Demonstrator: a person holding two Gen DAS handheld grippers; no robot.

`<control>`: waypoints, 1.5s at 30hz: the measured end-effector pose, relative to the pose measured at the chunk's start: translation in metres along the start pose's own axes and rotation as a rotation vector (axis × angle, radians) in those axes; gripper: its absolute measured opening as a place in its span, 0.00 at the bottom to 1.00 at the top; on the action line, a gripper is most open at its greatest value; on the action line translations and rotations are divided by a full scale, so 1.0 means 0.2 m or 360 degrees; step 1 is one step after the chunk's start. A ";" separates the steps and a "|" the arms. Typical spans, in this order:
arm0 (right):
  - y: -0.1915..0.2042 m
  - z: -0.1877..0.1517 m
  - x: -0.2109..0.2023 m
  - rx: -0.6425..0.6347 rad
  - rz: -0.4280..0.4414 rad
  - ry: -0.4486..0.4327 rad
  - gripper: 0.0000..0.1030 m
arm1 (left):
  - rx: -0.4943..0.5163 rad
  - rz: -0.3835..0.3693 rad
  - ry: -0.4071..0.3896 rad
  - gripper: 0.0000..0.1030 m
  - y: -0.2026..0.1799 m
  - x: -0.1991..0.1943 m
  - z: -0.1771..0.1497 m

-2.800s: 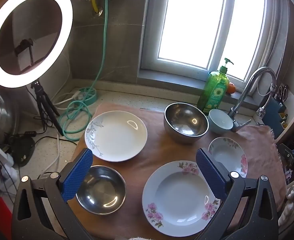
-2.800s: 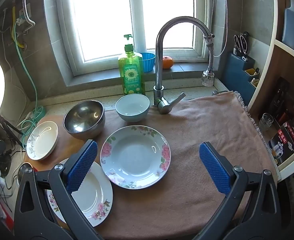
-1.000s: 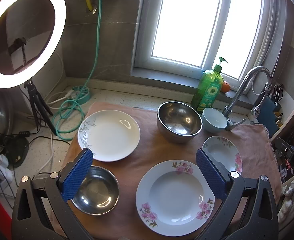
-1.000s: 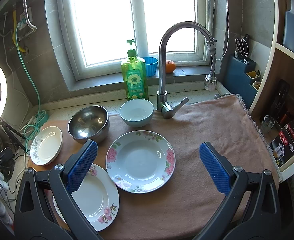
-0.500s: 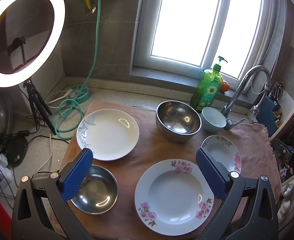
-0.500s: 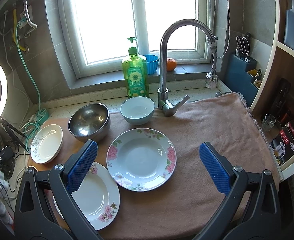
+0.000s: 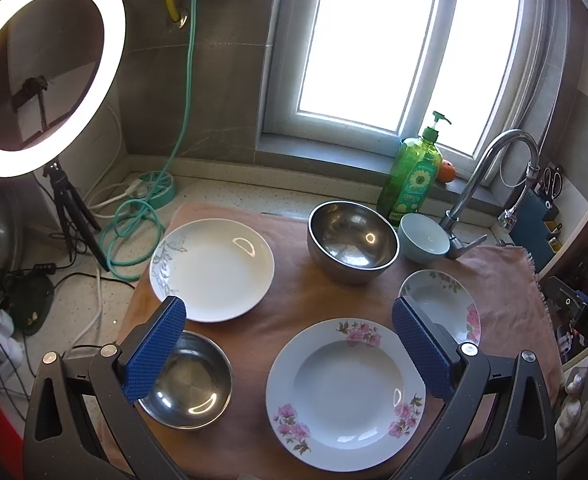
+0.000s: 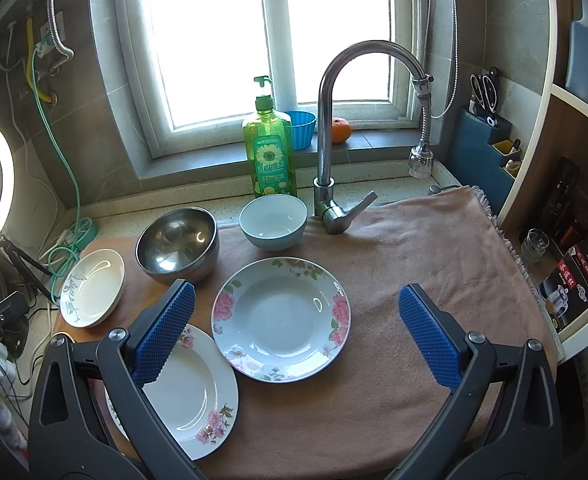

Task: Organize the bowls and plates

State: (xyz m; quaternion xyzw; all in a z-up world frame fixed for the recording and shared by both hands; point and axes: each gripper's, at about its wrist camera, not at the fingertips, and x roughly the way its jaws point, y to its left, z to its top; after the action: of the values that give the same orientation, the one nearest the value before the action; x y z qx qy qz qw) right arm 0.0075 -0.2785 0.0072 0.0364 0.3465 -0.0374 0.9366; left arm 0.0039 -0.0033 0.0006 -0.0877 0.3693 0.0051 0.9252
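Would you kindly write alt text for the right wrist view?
Open blue-padded right tongs hover over a pink cloth holding a floral plate, a second floral plate, a steel bowl and a pale blue bowl, before a faucet and sunlit window.

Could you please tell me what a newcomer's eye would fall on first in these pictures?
Probably the glowing ring light at far left and the bright window behind the tall faucet. Next come the dishes spread on the pink cloth: a large flowered plate in front, a steel bowl behind, framed by each open tool's blue pads.
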 end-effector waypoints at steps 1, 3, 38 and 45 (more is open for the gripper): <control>0.00 0.00 0.00 0.0000 -0.0001 0.0001 1.00 | 0.0001 -0.0001 0.0002 0.99 0.00 0.00 0.00; 0.00 0.00 0.00 0.0001 0.0001 0.0004 1.00 | -0.0001 -0.0002 0.0006 0.99 0.00 0.00 0.00; -0.06 -0.09 0.18 0.0004 0.0052 0.0167 1.00 | -0.0050 -0.0006 0.0134 0.98 0.06 0.11 -0.05; -0.08 -0.13 0.21 0.0018 0.0127 0.0162 1.00 | -0.0025 -0.0025 0.0141 0.98 0.04 0.10 -0.09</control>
State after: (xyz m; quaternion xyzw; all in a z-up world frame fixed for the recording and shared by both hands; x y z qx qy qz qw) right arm 0.0201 -0.2934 -0.0402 0.0573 0.3917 0.0000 0.9183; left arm 0.0049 0.0005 -0.0266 -0.0981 0.4092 -0.0030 0.9072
